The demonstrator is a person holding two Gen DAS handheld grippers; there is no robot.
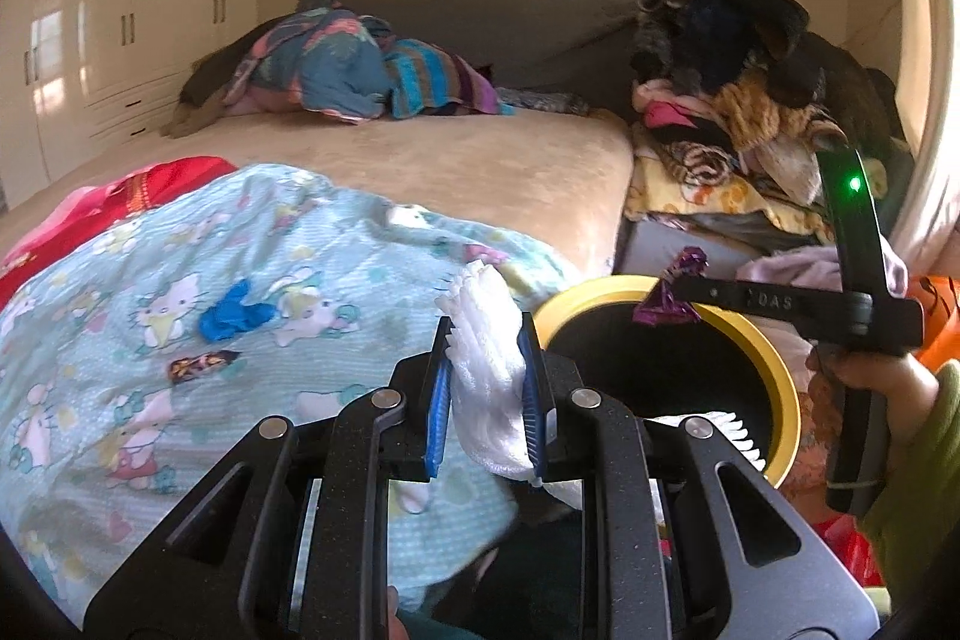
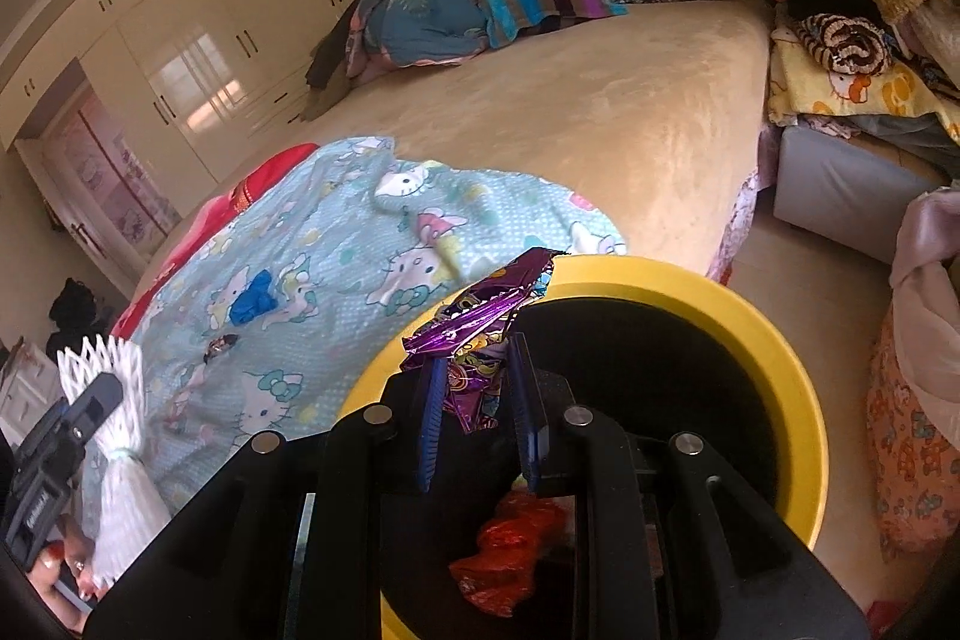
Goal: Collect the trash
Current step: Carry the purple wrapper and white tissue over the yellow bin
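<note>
While the left hand-held gripper [image 1: 487, 388] clenches a white paper wad [image 1: 486, 370], the right hand-held gripper [image 2: 474, 388] grips a purple foil wrapper [image 2: 480, 322]. Beneath the right one sits the yellow-rimmed bin [image 2: 750, 316].

Left tool [image 1: 487, 388] clamped, blue pads [image 1: 440, 403] pinching something white between them. Right tool [image 2: 474, 403] also clamped on an item, reaching in from the right in the left wrist view; right hand [image 1: 870, 382] grips its handle, green sleeve, possibly painted nails on the left hand [image 2: 66, 568]
</note>
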